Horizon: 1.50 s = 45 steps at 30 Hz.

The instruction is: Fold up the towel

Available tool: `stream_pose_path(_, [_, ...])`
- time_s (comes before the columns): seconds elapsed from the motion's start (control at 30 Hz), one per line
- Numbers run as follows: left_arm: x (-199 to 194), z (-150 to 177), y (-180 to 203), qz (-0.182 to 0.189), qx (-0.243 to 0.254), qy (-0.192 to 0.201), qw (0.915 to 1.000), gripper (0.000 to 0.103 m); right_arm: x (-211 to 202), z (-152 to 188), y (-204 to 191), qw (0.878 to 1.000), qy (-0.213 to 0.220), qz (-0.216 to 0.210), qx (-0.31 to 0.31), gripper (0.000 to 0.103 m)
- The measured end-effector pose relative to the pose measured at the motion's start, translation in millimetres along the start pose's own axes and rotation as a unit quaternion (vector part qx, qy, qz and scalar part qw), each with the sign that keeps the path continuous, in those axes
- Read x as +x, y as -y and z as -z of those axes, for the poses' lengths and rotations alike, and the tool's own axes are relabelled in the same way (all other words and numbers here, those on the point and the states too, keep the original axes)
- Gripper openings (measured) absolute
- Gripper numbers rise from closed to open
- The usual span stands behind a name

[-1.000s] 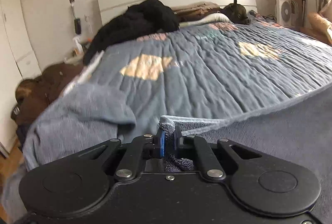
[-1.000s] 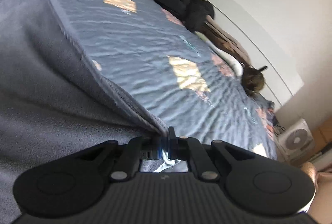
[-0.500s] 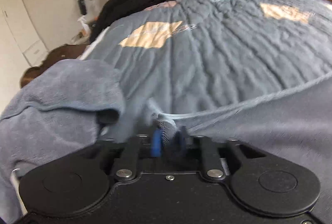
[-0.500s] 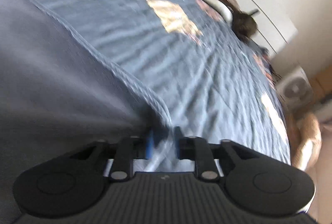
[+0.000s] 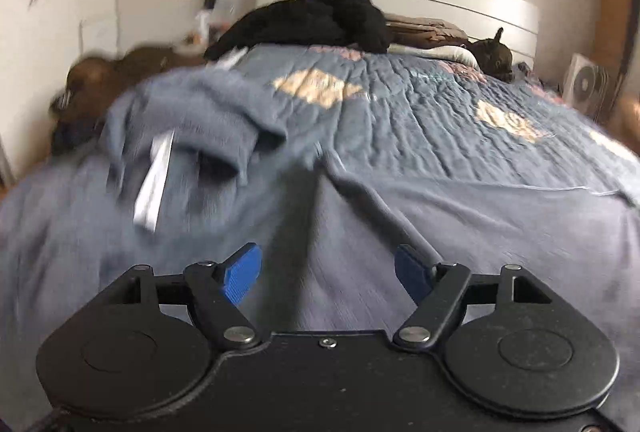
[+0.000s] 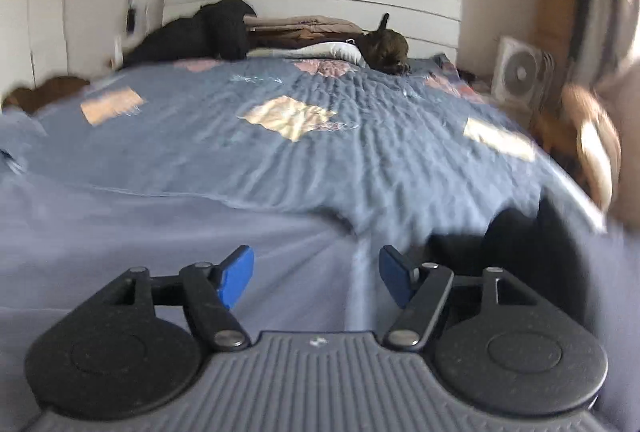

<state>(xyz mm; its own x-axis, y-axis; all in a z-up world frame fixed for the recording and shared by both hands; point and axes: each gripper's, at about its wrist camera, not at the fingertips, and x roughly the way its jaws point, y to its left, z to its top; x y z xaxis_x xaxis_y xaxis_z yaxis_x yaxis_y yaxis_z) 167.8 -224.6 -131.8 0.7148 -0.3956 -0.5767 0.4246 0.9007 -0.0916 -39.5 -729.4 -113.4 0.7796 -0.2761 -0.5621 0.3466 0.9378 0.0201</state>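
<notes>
quilted bed (image 6: 320, 152) | towel (image 5: 480, 224) spread | both grippers' jaws wide apart, empty | black clothing (image 5: 312, 20) beyond

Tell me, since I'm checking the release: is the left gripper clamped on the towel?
No, the left gripper is open, its blue pads apart above the towel.

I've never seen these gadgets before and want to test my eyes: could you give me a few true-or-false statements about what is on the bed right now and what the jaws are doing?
1. Both sets of jaws are open. True: left gripper, right gripper.
2. The left gripper is clamped on the towel. False: the towel lies loose beneath the open jaws.
3. A black garment lies near the headboard. True.
4. The quilt is plain red. False: it is blue with pale patches.
5. A fan stands right of the bed. True.
</notes>
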Motion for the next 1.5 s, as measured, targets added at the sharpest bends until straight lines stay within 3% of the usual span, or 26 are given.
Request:
stream_pose_path(0.2, [-53, 36, 41, 0.038, -0.074, -0.011, 0.9965, 0.073, -57, 47, -69, 0.993, -0.01, -0.1, 0.065, 0.072])
stream_pose_path(0.37, [-60, 62, 60, 0.045, -0.128, -0.012, 0.9906, 0.073, -81, 71, -86, 0.989, 0.005, -0.119, 0.089, 0.077])
stream_pose_path(0.5, [-63, 79, 36, 0.019, -0.172, -0.025, 0.9846, 0.071, -86, 89, -83, 0.987, 0.002, -0.123, 0.106, 0.077])
stream_pose_path(0.6, [-72, 76, 12, 0.003, -0.177, 0.005, 0.9842, 0.071, -80, 95, -85, 0.987, -0.01, -0.127, 0.101, 0.077])
stream_pose_path(0.7, [-70, 79, -27, 0.035, -0.255, 0.011, 0.9663, 0.07, -71, 102, -93, 0.984, -0.025, -0.141, 0.104, 0.077])
stream_pose_path(0.77, [-68, 78, -50, 0.046, -0.277, 0.014, 0.9595, 0.07, -64, 104, -98, 0.982, -0.036, -0.153, 0.106, 0.077])
stream_pose_path(1.0, [-57, 79, -67, 0.004, -0.247, 0.021, 0.9689, 0.07, -46, 101, -115, 0.977, -0.055, -0.169, 0.115, 0.077])
stream_pose_path(1.27, [-22, 68, -81, 0.067, -0.2, -0.029, 0.977, 0.07, -28, 103, -124, 0.976, -0.073, -0.167, 0.119, 0.077])
stream_pose_path(1.5, [7, 58, -90, 0.118, -0.152, -0.082, 0.9779, 0.07, -21, 106, -127, 0.978, -0.072, -0.167, 0.106, 0.077])
